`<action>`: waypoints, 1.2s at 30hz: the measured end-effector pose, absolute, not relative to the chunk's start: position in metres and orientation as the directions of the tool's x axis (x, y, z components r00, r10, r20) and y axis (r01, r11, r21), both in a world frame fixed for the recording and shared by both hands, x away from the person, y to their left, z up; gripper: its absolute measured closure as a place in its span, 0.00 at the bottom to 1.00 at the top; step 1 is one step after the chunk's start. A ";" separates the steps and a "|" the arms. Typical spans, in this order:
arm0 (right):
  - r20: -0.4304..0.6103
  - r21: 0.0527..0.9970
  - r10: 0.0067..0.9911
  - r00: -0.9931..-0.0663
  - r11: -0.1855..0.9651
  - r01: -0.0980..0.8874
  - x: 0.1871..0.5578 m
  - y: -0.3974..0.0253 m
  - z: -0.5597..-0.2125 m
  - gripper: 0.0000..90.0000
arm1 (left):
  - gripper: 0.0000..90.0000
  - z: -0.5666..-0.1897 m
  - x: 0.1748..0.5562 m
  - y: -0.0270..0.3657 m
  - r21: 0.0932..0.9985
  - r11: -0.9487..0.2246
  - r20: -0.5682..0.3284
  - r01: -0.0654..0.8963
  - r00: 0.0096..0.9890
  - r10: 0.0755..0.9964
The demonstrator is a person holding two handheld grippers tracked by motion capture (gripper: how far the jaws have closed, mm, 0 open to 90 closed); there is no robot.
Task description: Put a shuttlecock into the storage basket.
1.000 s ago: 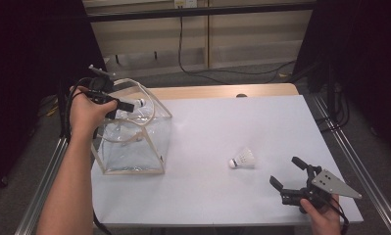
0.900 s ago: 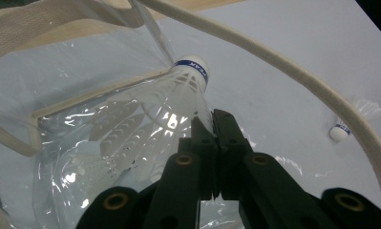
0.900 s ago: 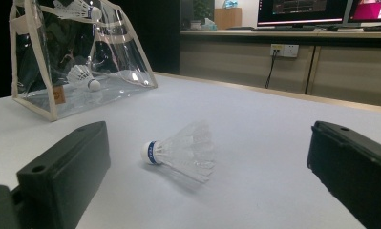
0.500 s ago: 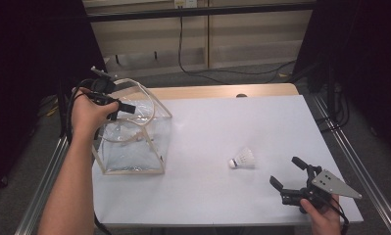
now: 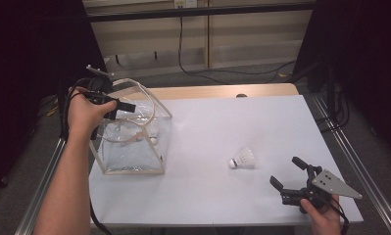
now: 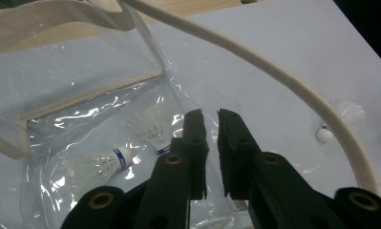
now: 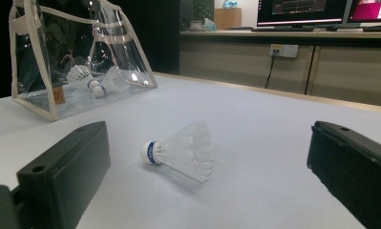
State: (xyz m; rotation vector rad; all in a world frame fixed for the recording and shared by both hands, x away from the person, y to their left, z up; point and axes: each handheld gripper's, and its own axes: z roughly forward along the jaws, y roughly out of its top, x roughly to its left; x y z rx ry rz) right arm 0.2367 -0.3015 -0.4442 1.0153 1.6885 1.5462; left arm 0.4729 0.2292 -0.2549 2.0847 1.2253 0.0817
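A clear plastic bag (image 5: 134,147) with cream trim stands at the table's left, and two white shuttlecocks (image 6: 150,126) lie inside it. My left gripper (image 5: 127,105) is at the bag's open top. Its jaws (image 6: 211,117) are almost together, and crinkled clear plastic runs up to their tips. Another shuttlecock (image 5: 243,158) lies on the table right of centre. My right gripper (image 5: 285,171) stands open near the front right edge, a short way behind that shuttlecock (image 7: 178,152), which sits between its wide jaws (image 7: 210,138) farther off.
The bag's cream handle (image 6: 293,86) arcs across the left gripper view. The white tabletop (image 5: 232,122) has bare room between bag and shuttlecock. A wooden strip (image 5: 207,91) borders the far edge, and metal rails (image 5: 350,161) run along the sides.
The bag's top has shifted slightly with my left hand. The right gripper and the loose shuttlecock have stayed put.
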 end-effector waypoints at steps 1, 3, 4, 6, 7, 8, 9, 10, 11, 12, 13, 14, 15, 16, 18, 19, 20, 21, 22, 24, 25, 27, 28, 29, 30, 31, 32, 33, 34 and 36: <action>0.050 0.992 0.860 -0.507 0.017 0.126 0.237 -0.301 -0.444 0.01 | 0.90 -0.253 0.472 0.229 0.602 -0.298 -0.285 0.741 0.548 0.787; 0.049 0.992 0.859 -0.509 0.016 0.124 0.237 -0.301 -0.444 0.01 | 0.88 -0.251 0.472 0.229 0.602 -0.302 -0.289 0.740 0.554 0.781; 0.050 0.992 0.859 -0.509 0.015 0.123 0.237 -0.301 -0.444 0.01 | 0.87 -0.250 0.471 0.229 0.604 -0.299 -0.288 0.739 0.552 0.782; 0.050 0.992 0.861 -0.507 0.016 0.124 0.237 -0.301 -0.444 0.01 | 0.85 -0.247 0.470 0.228 0.607 -0.303 -0.285 0.734 0.558 0.779; 0.050 0.992 0.861 -0.506 0.016 0.125 0.237 -0.301 -0.444 0.01 | 0.84 -0.245 0.470 0.228 0.609 -0.301 -0.288 0.734 0.559 0.778; 0.050 0.992 0.861 -0.507 0.017 0.126 0.237 -0.302 -0.444 0.01 | 0.83 -0.244 0.469 0.227 0.610 -0.308 -0.284 0.730 0.564 0.775; 0.050 0.992 0.861 -0.507 0.017 0.126 0.237 -0.302 -0.444 0.01 | 0.82 -0.243 0.468 0.226 0.613 -0.301 -0.287 0.730 0.561 0.776; 0.049 0.992 0.860 -0.507 0.017 0.125 0.237 -0.302 -0.444 0.01 | 0.81 -0.241 0.468 0.226 0.613 -0.302 -0.292 0.730 0.564 0.772; 0.050 0.992 0.860 -0.508 0.016 0.125 0.237 -0.302 -0.444 0.01 | 0.80 -0.241 0.468 0.225 0.614 -0.303 -0.293 0.729 0.567 0.770; 0.050 0.992 0.860 -0.508 0.016 0.125 0.237 -0.301 -0.444 0.01 | 0.79 -0.240 0.467 0.224 0.622 -0.292 -0.296 0.727 0.563 0.771; 0.049 0.992 0.860 -0.509 0.017 0.124 0.237 -0.302 -0.444 0.01 | 0.78 -0.238 0.467 0.224 0.623 -0.299 -0.295 0.723 0.571 0.766; 0.049 0.992 0.859 -0.509 0.016 0.123 0.237 -0.301 -0.444 0.01 | 0.77 -0.238 0.467 0.224 0.626 -0.297 -0.297 0.721 0.572 0.765; 0.049 0.992 0.859 -0.509 0.016 0.123 0.237 -0.301 -0.444 0.01 | 0.76 -0.237 0.466 0.223 0.630 -0.293 -0.299 0.719 0.572 0.764; 0.048 0.992 0.860 -0.508 0.018 0.123 0.237 -0.302 -0.444 0.01 | 0.74 -0.236 0.466 0.223 0.632 -0.296 -0.298 0.716 0.577 0.760; 0.047 0.992 0.860 -0.508 0.018 0.123 0.237 -0.302 -0.444 0.01 | 0.71 -0.234 0.465 0.221 0.634 -0.292 -0.303 0.716 0.577 0.758; 0.049 0.992 0.861 -0.507 0.017 0.124 0.237 -0.302 -0.444 0.01 | 0.70 -0.234 0.465 0.220 0.635 -0.293 -0.304 0.715 0.580 0.756; 0.049 0.992 0.861 -0.507 0.017 0.124 0.237 -0.302 -0.444 0.01 | 0.68 -0.233 0.464 0.219 0.639 -0.290 -0.302 0.712 0.579 0.757; 0.049 0.992 0.860 -0.508 0.017 0.124 0.237 -0.302 -0.444 0.01 | 0.67 -0.232 0.463 0.218 0.641 -0.290 -0.304 0.711 0.582 0.754; 0.049 0.992 0.861 -0.507 0.017 0.125 0.237 -0.302 -0.444 0.01 | 0.65 -0.231 0.463 0.217 0.643 -0.286 -0.310 0.711 0.583 0.751; 0.049 0.992 0.860 -0.508 0.017 0.124 0.237 -0.302 -0.444 0.01 | 0.62 -0.229 0.462 0.216 0.647 -0.283 -0.320 0.709 0.588 0.743; 0.049 0.992 0.859 -0.509 0.017 0.124 0.237 -0.302 -0.444 0.01 | 0.60 -0.227 0.461 0.215 0.649 -0.282 -0.324 0.707 0.592 0.738; 0.050 0.992 0.860 -0.508 0.016 0.125 0.237 -0.302 -0.444 0.01 | 0.57 -0.224 0.460 0.213 0.655 -0.282 -0.324 0.700 0.599 0.732; 0.050 0.992 0.861 -0.507 0.016 0.126 0.237 -0.302 -0.444 0.01 | 0.55 -0.223 0.460 0.212 0.656 -0.285 -0.323 0.698 0.602 0.731; 0.050 0.992 0.861 -0.507 0.017 0.126 0.237 -0.301 -0.444 0.01 | 0.53 -0.222 0.459 0.211 0.657 -0.281 -0.326 0.700 0.600 0.731; 0.049 0.992 0.860 -0.507 0.017 0.126 0.237 -0.301 -0.444 0.01 | 0.51 -0.222 0.459 0.210 0.659 -0.281 -0.326 0.698 0.601 0.730; 0.050 0.992 0.859 -0.509 0.016 0.124 0.237 -0.301 -0.444 0.01 | 0.50 -0.221 0.459 0.209 0.661 -0.287 -0.321 0.693 0.608 0.726; 0.050 0.992 0.859 -0.509 0.015 0.124 0.237 -0.301 -0.444 0.01 | 0.48 -0.220 0.458 0.208 0.666 -0.286 -0.319 0.689 0.610 0.725; 0.049 0.992 0.859 -0.510 0.017 0.124 0.237 -0.301 -0.444 0.01 | 0.47 -0.220 0.458 0.207 0.667 -0.287 -0.320 0.688 0.612 0.723; 0.049 0.992 0.859 -0.510 0.017 0.124 0.237 -0.301 -0.444 0.01 | 0.45 -0.220 0.458 0.206 0.668 -0.285 -0.324 0.687 0.614 0.720; 0.050 0.992 0.859 -0.510 0.016 0.124 0.237 -0.301 -0.444 0.01 | 0.42 -0.220 0.458 0.204 0.671 -0.286 -0.326 0.684 0.618 0.715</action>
